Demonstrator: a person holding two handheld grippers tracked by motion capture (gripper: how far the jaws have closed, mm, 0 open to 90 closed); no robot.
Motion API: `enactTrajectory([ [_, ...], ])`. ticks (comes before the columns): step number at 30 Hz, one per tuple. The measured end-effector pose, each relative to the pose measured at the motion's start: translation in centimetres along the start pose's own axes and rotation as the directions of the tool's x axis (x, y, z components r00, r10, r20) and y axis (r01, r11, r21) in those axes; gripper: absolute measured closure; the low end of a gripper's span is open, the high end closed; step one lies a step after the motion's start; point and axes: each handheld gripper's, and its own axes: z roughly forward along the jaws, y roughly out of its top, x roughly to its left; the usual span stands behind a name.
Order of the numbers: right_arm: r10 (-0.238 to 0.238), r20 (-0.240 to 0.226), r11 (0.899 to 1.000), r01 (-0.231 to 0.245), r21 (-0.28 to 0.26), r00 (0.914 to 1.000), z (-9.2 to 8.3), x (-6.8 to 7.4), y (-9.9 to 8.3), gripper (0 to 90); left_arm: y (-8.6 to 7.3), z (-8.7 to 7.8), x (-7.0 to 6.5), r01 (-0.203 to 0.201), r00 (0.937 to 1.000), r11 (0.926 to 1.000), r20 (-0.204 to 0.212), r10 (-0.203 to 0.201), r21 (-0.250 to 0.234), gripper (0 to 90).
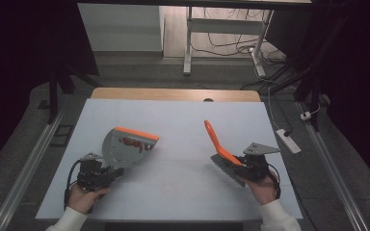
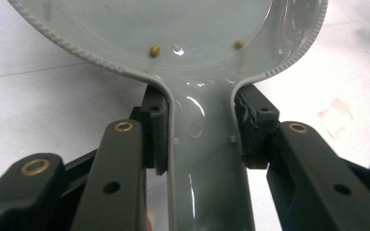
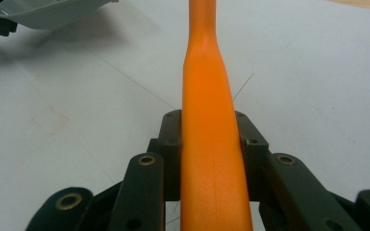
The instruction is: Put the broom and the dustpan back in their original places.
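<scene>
Left gripper (image 1: 107, 174) at near table edge, jaws clamped on grey dustpan (image 1: 125, 148) handle; pan holds reddish bits (image 1: 135, 143) by its orange lip. Right gripper (image 1: 244, 169) clamped on orange brush handle (image 1: 217, 141), bristles (image 1: 225, 169) near white table (image 1: 173, 120)

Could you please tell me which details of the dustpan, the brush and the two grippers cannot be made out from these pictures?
- Red bits in the dustpan: too small in the high view to identify.
- Dustpan's orange lip: cut off by the top edge in the left gripper view.
- Brush bristles: dark and partly behind the handle in the high view; outside the right gripper view.
- Left gripper and right gripper pads: contact faces hidden by the handles.
</scene>
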Motion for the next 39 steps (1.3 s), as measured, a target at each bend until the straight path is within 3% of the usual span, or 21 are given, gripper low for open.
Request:
enactTrajectory([
  [7, 0.032, 0.003, 0.999, -0.032, 0.018, 0.9995, -0.6, -0.5, -0.6, 69.9, 0.0, 0.2, 0.4, 0.056, 0.9974, 0.9984, -0.044, -0.056, -0.011, 61.5],
  [15, 0.056, -0.001, 0.998, -0.056, 0.025, 0.9984, -0.7, -0.4, -0.9, 69.9, -0.1, 0.8, 0.5, 0.089, 0.9939, 0.996, -0.064, -0.089, 0.001, 61.5],
  [26, 0.119, 0.001, 0.989, -0.119, 0.089, 0.9929, 0.6, -1.5, -1.9, 69.9, -0.1, 1.5, 0.9, 0.108, 0.9916, 0.994, -0.074, -0.106, 0.018, 61.5],
  [30, 0.154, 0.004, 0.984, -0.154, 0.084, 0.988, 0.7, -2.1, -2.2, 69.9, 0.0, 1.9, 0.7, 0.099, 0.9922, 0.9945, -0.08, -0.096, 0.034, 61.6],
  [39, 0.152, 0.03, 0.983, -0.154, 0.095, 0.9879, 0.9, -3.0, -2.2, 68.5, -0.1, 2.7, 0.5, 0.093, 0.9913, 0.9938, -0.099, -0.086, 0.061, 61.4],
])
